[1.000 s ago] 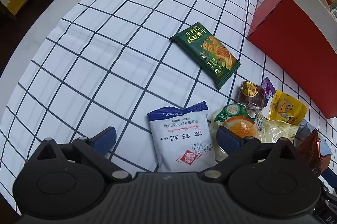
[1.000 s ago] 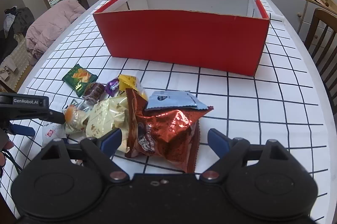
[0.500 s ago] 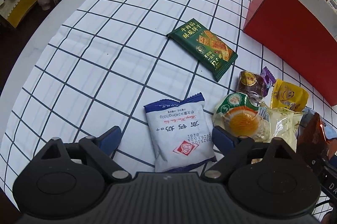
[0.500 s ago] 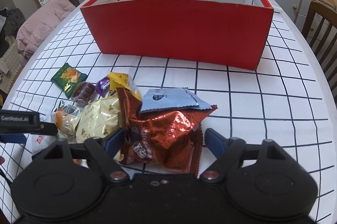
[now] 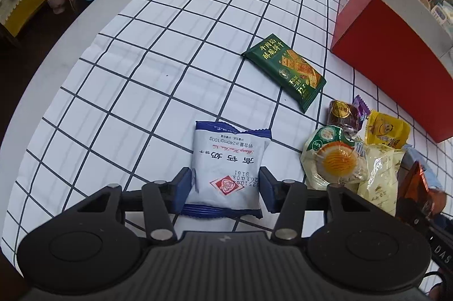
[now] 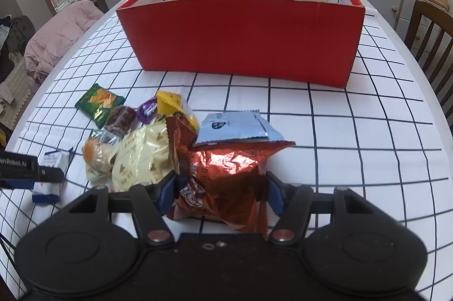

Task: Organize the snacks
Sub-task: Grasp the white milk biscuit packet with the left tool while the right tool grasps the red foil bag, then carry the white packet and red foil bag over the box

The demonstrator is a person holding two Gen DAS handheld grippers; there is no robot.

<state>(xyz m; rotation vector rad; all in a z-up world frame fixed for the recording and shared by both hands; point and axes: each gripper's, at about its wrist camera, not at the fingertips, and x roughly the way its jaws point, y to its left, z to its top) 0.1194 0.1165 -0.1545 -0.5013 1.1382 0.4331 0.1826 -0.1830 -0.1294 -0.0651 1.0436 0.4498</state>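
Note:
My left gripper [image 5: 225,187] is shut on a white and blue milk-tablet packet [image 5: 228,168] that lies on the checked tablecloth. My right gripper [image 6: 220,193] is shut on a crinkled red-brown foil snack bag [image 6: 223,173]. A light blue packet [image 6: 236,128] rests on the bag's far edge. The red cardboard box [image 6: 243,37] stands open behind the pile; it also shows in the left wrist view [image 5: 396,46]. The left gripper's finger [image 6: 42,173] and its packet [image 6: 52,162] show at the left of the right wrist view.
A green cracker packet [image 5: 286,71], a brown cake [image 5: 342,114], a purple candy [image 5: 361,105], a yellow packet [image 5: 386,131], an orange-yolk pastry [image 5: 334,162] and a cream bag [image 5: 379,173] lie between the grippers. A wooden chair [image 6: 433,46] stands at the right. A pink jacket [image 6: 56,37] lies beyond the table's left edge.
Both grippers have closed from wide open: the left onto the milk-tablet packet, the right onto the red-brown bag. The right gripper also moved toward the box.

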